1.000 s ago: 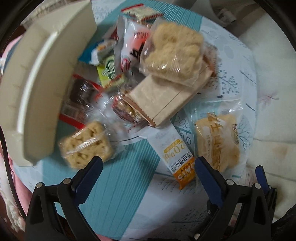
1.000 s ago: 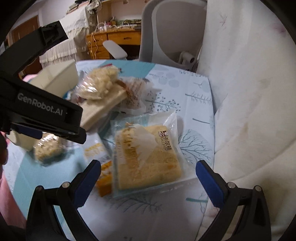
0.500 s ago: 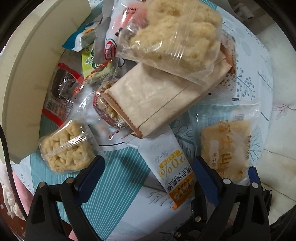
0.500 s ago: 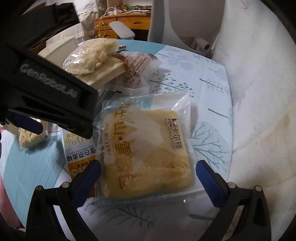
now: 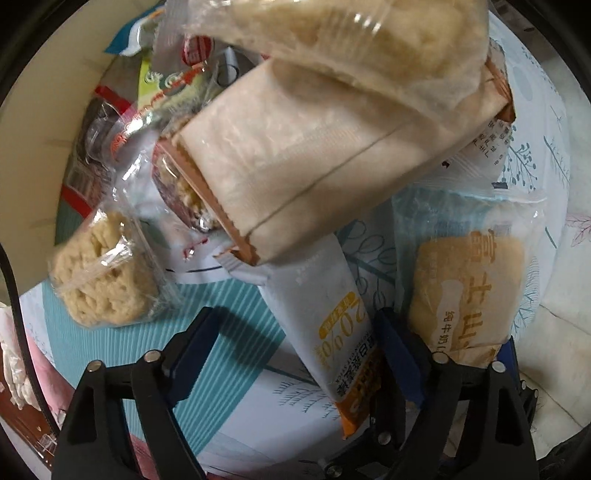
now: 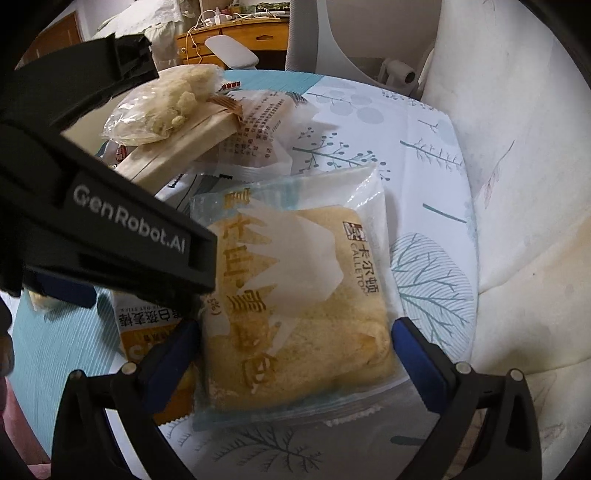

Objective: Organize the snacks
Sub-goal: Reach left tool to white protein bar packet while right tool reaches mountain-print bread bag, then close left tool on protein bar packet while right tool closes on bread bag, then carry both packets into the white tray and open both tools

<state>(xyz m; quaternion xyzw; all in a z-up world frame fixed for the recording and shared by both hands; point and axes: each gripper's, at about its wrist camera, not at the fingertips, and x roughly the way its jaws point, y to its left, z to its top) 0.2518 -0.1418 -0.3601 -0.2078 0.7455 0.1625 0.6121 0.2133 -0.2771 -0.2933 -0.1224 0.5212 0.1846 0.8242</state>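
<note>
A pile of wrapped snacks lies on the round table [image 5: 122, 354]. My left gripper [image 5: 295, 339] is open, with its fingers on either side of a white and orange oat stick packet [image 5: 325, 314]. My right gripper [image 6: 295, 347] is open around a packaged yellow cake [image 6: 295, 306], one finger at each side of it. The same cake shows in the left wrist view [image 5: 469, 291]. A tan wrapped package [image 5: 306, 162] lies on the pile with a clear bag of pale crisps [image 5: 351, 33] on top. A small crispy square in clear wrap [image 5: 103, 273] lies at the left.
A cream container [image 5: 44, 122] curves along the left of the pile. The left gripper body [image 6: 92, 206] fills the left of the right wrist view. A white cushion [image 6: 517, 184] borders the table on the right; a grey chair [image 6: 354, 33] stands behind.
Both grippers have moved forward and down. The left fingers now straddle the oat stick packet and the right fingers now straddle the cake. The jaws of both have narrowed a little.
</note>
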